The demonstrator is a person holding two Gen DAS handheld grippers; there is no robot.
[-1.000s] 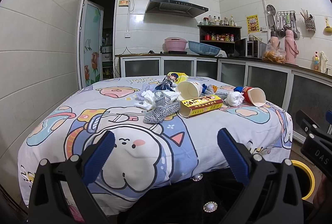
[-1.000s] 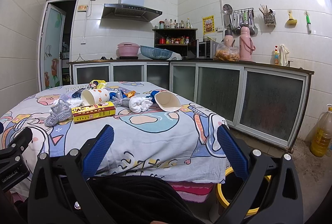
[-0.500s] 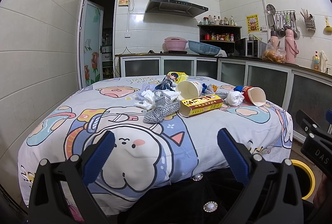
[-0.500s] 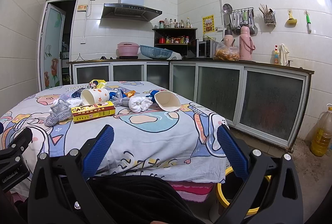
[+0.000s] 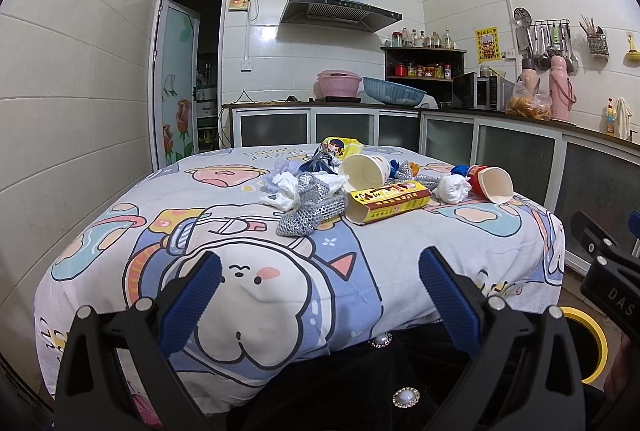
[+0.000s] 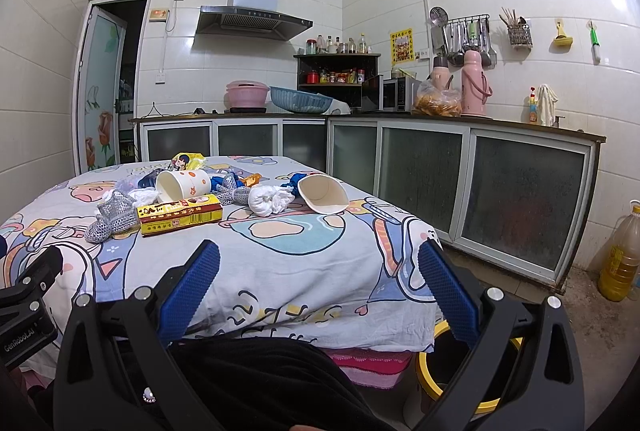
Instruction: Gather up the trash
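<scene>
Trash lies in a heap at the far middle of a table with a cartoon cloth (image 5: 248, 271): a yellow carton (image 5: 390, 201) (image 6: 180, 218), two tipped paper cups (image 5: 366, 171) (image 5: 494, 185) (image 6: 322, 194), silver netting (image 5: 312, 213) (image 6: 112, 221), a white tissue wad (image 5: 452, 188) (image 6: 268, 200) and a snack wrapper (image 5: 340, 146). My left gripper (image 5: 320, 273) and right gripper (image 6: 319, 267) are both open and empty, held near the table's front edge, well short of the heap.
A yellow-rimmed bin (image 6: 460, 347) (image 5: 588, 343) stands on the floor at the table's right corner. Cabinets with a counter (image 6: 460, 151) run along the back and right walls. An oil bottle (image 6: 622, 259) stands on the floor at right.
</scene>
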